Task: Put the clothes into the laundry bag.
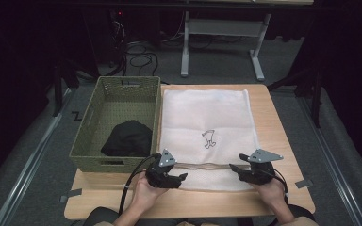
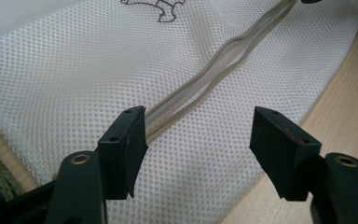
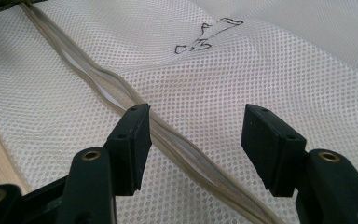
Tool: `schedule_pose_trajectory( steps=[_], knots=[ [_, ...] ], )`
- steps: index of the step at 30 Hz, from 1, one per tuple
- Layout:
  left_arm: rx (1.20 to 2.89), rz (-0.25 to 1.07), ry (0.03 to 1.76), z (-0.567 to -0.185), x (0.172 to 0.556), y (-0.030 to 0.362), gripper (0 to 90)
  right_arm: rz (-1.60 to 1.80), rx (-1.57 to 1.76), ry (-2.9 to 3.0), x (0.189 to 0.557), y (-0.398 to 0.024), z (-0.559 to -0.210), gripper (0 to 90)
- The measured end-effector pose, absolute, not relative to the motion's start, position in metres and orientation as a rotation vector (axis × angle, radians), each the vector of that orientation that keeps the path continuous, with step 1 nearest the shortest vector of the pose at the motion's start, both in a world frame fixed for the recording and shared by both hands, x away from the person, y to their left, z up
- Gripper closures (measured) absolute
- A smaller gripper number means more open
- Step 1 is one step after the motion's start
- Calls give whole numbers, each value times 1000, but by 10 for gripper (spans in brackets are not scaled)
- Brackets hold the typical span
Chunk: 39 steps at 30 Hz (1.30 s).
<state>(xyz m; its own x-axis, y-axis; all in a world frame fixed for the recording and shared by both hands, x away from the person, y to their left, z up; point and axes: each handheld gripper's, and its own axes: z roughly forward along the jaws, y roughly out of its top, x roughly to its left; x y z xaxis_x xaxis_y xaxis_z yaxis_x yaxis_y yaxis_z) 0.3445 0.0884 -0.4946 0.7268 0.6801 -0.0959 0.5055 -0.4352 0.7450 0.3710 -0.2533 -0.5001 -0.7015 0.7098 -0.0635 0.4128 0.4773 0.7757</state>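
A white mesh laundry bag lies flat on the wooden table, just right of a woven green basket holding a dark, crumpled cloth. The bag's fine netting bears a small black outline drawing; a beige zipper band runs across its near end, slightly buckled. The left gripper and right gripper both hover over that band, jaws parted, grasping nothing.

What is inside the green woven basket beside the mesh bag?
A crumpled black cloth lies in the near part of the green woven basket; the far part shows bare bottom. Whatever lies under the cloth is covered.
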Motion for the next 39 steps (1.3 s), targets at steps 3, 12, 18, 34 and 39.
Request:
schedule_pose_trajectory(
  steps=[3, 12, 18, 34, 39],
  knots=[
    [2122, 281, 896, -494, 345, 89, 363, 1085, 946, 2351, 371, -253, -501, 429],
    [2127, 248, 875, -492, 343, 87, 357, 1082, 944, 2351, 371, -253, -501, 420],
    [2132, 246, 873, -492, 343, 86, 340, 1086, 934, 2346, 371, -254, -501, 417],
    [2122, 232, 872, -490, 343, 84, 352, 1078, 931, 2359, 371, -252, -502, 411],
    [2119, 240, 868, -486, 343, 84, 356, 1087, 931, 2351, 370, -253, -501, 411]
  ],
)
